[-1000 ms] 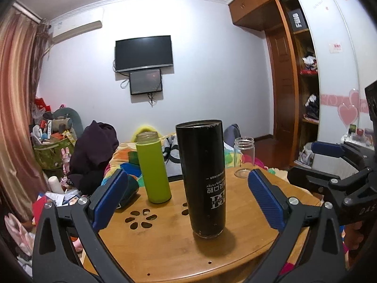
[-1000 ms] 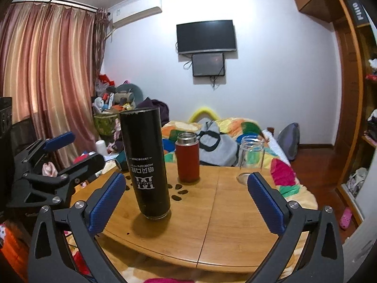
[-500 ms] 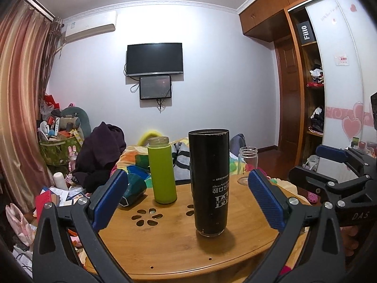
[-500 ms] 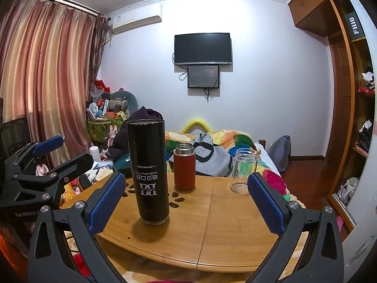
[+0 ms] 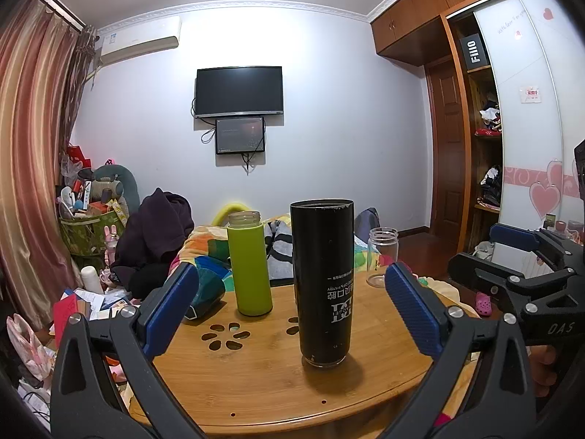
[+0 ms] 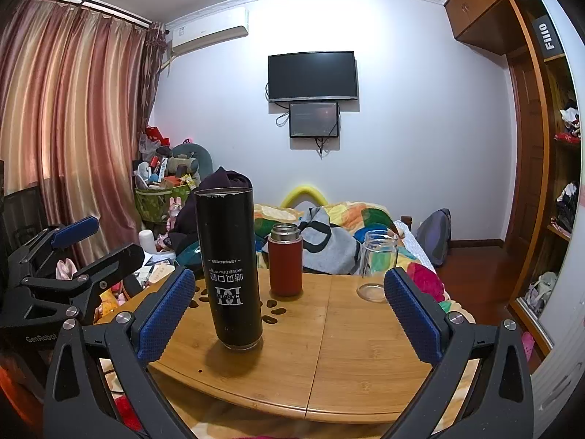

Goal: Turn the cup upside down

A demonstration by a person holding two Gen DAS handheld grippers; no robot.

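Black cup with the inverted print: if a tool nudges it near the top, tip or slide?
The black cup is tall and narrow on a small base, so a high push probably tips it. Its smooth glossy wall looks slippery to grip. On the bare wooden table a low push would more likely slide it.

Tall black cylindrical cup (image 5: 323,281): smooth, semi-gloss coated wall, white print, rim edge chipped. Round wooden table (image 5: 263,384): light bamboo-like grain, satin finish, petal-shaped cut-outs. Lime-green cylindrical bottle (image 5: 249,265): matt, smooth sleeve. Red cylindrical flask (image 6: 285,265): matt body, bare shiny metal neck. Clear jar (image 6: 376,265): transparent, glass-like, glossy. Left gripper (image 5: 290,316) and right gripper (image 6: 289,316): matt black plastic frames, blue textured rubbery pads (image 6: 166,314), bright metal screws.
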